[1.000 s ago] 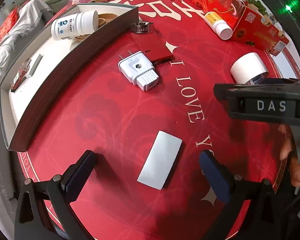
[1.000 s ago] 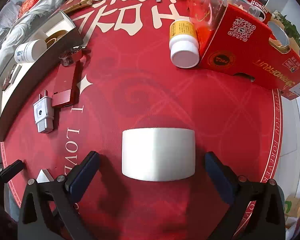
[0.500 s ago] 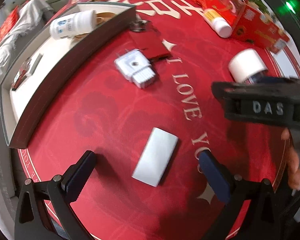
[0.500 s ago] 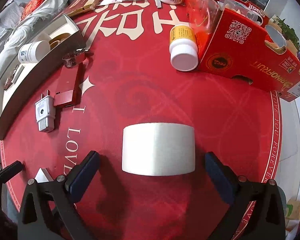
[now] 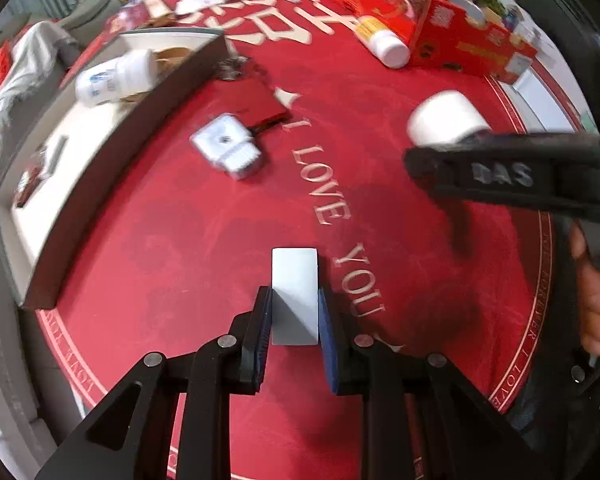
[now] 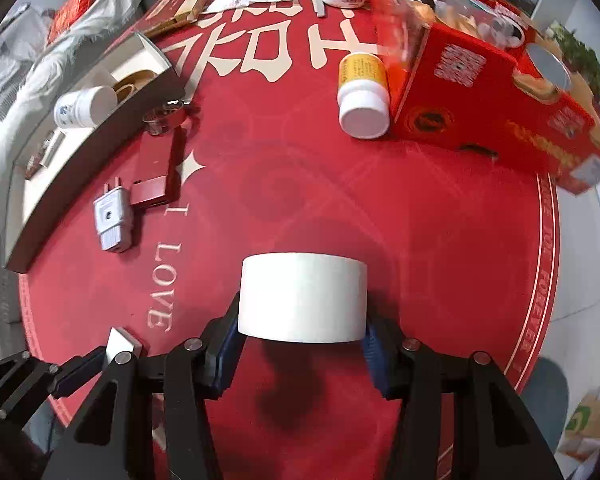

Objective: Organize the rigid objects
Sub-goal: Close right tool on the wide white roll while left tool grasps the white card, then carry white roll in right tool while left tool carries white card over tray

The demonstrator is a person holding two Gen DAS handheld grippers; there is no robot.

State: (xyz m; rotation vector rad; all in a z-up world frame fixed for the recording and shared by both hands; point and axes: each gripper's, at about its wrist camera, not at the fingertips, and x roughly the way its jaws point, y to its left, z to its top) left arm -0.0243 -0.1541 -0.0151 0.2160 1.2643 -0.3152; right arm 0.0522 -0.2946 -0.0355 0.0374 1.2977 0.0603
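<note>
While the left gripper [image 5: 293, 320] pinches a flat white block [image 5: 294, 292] between its blue pads, the block stands out forward over the red mat [image 5: 220, 240], just beside the "YOU" lettering. Over on the right, the right gripper [image 6: 302, 340] has its two pads pressed against the sides of a white tape roll [image 6: 302, 297], which lies on its side (its shadow falls on the mat beneath). A white plug adapter [image 6: 112, 222] lies on the mat touching a dark red flat case [image 6: 156, 172], both near the open box [image 6: 96, 136] at the left. Inside that box a white bottle [image 6: 85, 106] lies on its side. A yellow-labelled bottle [image 6: 364, 96] lies against the red carton [image 6: 500, 112] at the far right.
</note>
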